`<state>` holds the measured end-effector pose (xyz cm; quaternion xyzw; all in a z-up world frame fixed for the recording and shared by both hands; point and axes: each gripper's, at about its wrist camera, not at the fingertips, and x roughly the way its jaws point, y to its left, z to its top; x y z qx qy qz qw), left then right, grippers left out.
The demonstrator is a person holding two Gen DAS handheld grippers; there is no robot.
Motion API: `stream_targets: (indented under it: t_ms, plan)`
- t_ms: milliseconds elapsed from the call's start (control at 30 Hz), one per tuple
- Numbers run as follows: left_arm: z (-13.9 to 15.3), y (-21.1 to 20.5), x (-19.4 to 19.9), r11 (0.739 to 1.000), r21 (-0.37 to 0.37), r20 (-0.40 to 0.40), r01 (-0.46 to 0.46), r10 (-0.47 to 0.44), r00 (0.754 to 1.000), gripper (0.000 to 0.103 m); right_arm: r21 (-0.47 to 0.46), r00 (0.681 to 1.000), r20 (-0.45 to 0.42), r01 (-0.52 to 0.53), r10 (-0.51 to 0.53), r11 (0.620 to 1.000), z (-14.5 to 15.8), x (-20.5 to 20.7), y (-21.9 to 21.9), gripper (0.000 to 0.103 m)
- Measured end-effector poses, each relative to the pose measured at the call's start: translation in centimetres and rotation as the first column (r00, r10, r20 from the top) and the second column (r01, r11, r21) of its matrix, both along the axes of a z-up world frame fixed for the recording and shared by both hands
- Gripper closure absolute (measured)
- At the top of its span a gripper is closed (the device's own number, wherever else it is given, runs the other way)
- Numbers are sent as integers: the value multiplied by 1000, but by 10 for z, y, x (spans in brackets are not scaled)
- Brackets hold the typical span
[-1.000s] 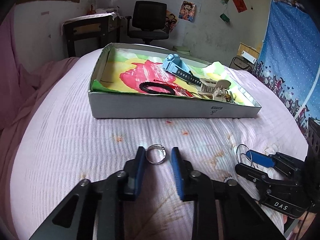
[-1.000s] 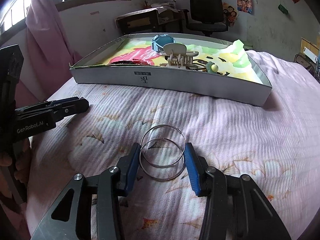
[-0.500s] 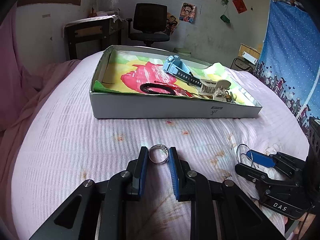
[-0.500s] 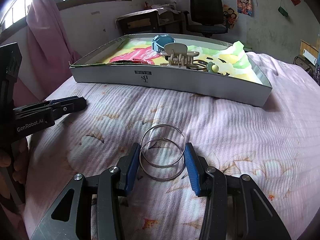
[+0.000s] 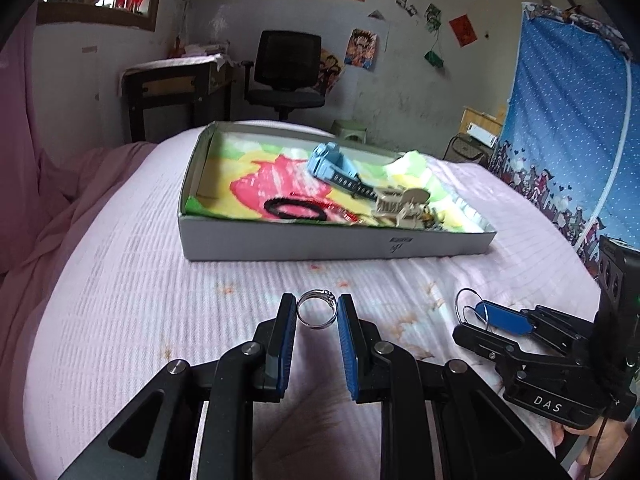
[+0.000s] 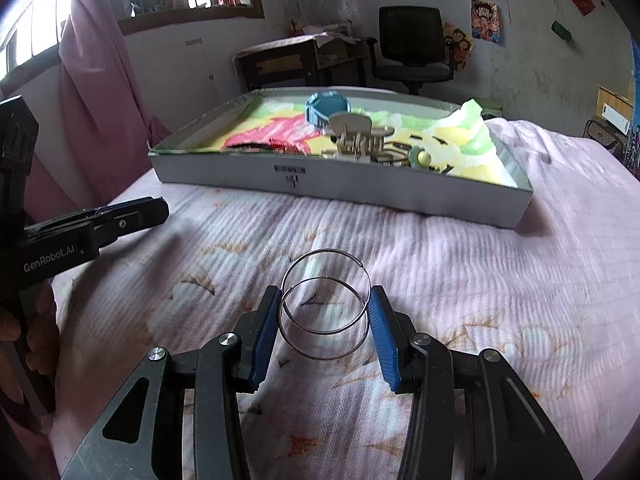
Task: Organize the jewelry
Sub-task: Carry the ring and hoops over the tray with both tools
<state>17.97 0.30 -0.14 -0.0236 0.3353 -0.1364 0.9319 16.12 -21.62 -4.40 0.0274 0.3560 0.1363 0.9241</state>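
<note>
Blue watch [image 5: 334, 166], black hair tie [image 5: 293, 209] and beige claw clip [image 5: 402, 206] already lie in my shallow white cardboard box [image 5: 320, 246]; my left gripper [image 5: 317, 314] pinches a small silver ring [image 5: 317, 314], my right gripper [image 6: 325, 316] clamps two thin silver hoops [image 6: 325, 304], both above the pink bedspread [image 5: 120, 300], still to be boxed

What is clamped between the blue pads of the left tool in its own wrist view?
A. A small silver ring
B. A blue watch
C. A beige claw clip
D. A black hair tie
A: the left tool pinches a small silver ring between its pads above the pink bedspread; the hair tie, claw clip and watch all lie in the box.
</note>
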Motion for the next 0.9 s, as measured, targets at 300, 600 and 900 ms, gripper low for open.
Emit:
stream_targets:
  t_ms: [300, 600, 900]
  plan:
    - [12, -8, -11, 1000, -13, 61, 14, -14, 998, 83, 14, 997, 80, 16, -17, 1000, 20, -2, -2, 63]
    - [27, 1, 3, 995, -89, 58, -38, 44, 997, 83, 29, 987, 157, 23, -27, 999, 43, 13, 1, 63]
    - [36, 19, 57, 990, -87, 17, -108, 110, 994, 83, 31, 969, 237, 58, -63, 998, 66, 46, 13, 63]
